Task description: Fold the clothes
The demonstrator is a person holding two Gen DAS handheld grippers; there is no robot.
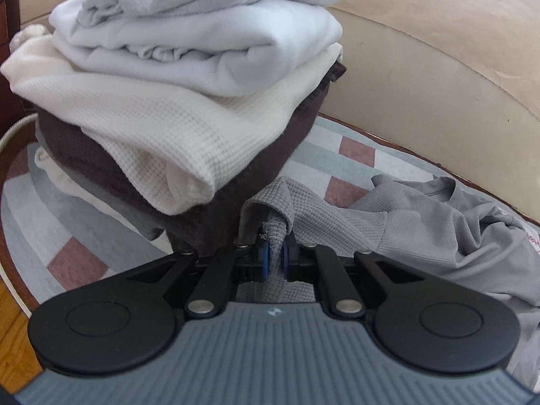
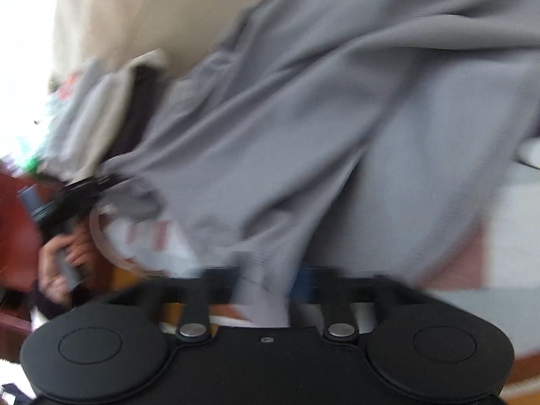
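Note:
A grey waffle-knit shirt [image 1: 422,222] lies crumpled on the checked table to the right of a pile of folded clothes [image 1: 175,101]. My left gripper [image 1: 276,260] is shut on a bunched edge of the shirt, right in front of the pile. In the blurred right wrist view the same grey shirt [image 2: 320,128] hangs stretched across the frame, and my right gripper [image 2: 270,290] is shut on its lower edge. The left gripper [image 2: 71,202] shows there at the left, held in a hand.
The pile holds white, cream waffle, dark brown and grey folded items. The checked grey, white and pink tablecloth [image 1: 357,150] covers a round table with a wooden rim. A beige sofa [image 1: 422,67] stands behind it. Wooden floor [image 1: 13,330] shows at lower left.

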